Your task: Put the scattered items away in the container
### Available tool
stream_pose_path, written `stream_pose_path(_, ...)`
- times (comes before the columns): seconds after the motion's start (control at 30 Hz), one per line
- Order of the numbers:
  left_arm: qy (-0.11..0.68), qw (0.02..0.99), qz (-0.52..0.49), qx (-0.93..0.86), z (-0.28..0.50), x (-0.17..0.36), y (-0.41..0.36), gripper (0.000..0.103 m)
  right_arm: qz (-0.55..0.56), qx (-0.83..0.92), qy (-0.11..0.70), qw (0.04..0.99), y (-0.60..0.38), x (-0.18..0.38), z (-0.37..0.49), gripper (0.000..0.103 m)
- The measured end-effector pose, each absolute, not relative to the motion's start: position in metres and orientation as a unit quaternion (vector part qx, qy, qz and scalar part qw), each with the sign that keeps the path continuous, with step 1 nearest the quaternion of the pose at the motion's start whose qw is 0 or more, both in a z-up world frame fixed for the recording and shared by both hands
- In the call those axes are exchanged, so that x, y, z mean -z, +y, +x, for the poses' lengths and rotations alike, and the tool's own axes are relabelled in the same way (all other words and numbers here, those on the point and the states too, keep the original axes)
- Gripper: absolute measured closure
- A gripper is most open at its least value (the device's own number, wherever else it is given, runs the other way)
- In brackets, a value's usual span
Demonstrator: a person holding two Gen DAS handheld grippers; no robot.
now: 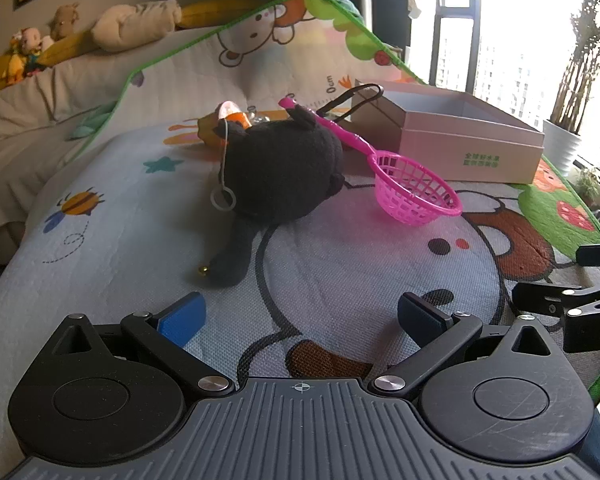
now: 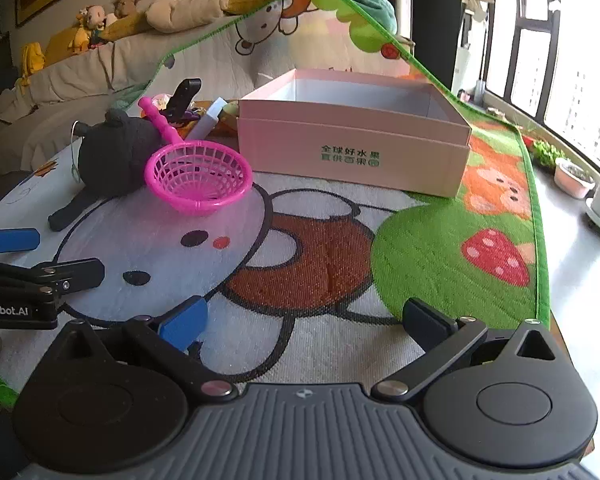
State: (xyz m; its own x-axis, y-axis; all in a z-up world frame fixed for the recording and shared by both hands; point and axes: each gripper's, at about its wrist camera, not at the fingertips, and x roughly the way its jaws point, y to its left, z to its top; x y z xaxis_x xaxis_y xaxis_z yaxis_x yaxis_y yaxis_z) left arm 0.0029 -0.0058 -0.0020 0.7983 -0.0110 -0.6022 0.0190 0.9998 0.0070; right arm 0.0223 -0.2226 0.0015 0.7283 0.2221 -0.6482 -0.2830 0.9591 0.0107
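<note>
A black plush toy [image 1: 284, 176] [image 2: 112, 160] with a bell on its tail lies on the cartoon play mat [image 1: 340, 280]. A pink plastic scoop basket [image 1: 416, 192] [image 2: 198, 176] leans on it, handle resting over the plush. Behind and to the right stands an open pink cardboard box [image 1: 472, 140] [image 2: 352, 152]; what shows of its inside is bare. My left gripper [image 1: 302, 316] [image 2: 48, 256] hangs open just short of the plush's tail. My right gripper [image 2: 304, 320] [image 1: 572, 276] is open over the mat, in front of the box, holding nothing.
Small toys [image 1: 230, 114], a black clip [image 2: 184, 96] and a pale stick [image 2: 210, 120] lie behind the plush beside the box. A sofa with stuffed animals [image 1: 132, 24] sits at the back left. Plant pots [image 2: 574, 178] line the window at right.
</note>
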Motion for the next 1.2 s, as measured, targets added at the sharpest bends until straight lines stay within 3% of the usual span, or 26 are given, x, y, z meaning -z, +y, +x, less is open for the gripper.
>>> stream_pose_path(0.9,0.317,0.948,-0.001,0.039,0.018,-0.020,0.005,0.000,-0.043,-0.139,0.298,0.943,-0.226,0.006,0.005,0.000)
stream_pose_path(1.2,0.282,0.957,0.072,0.012,0.068,-0.031,-0.009,0.000,-0.052,-0.151,0.294,0.942,-0.227,0.004,0.006,0.000)
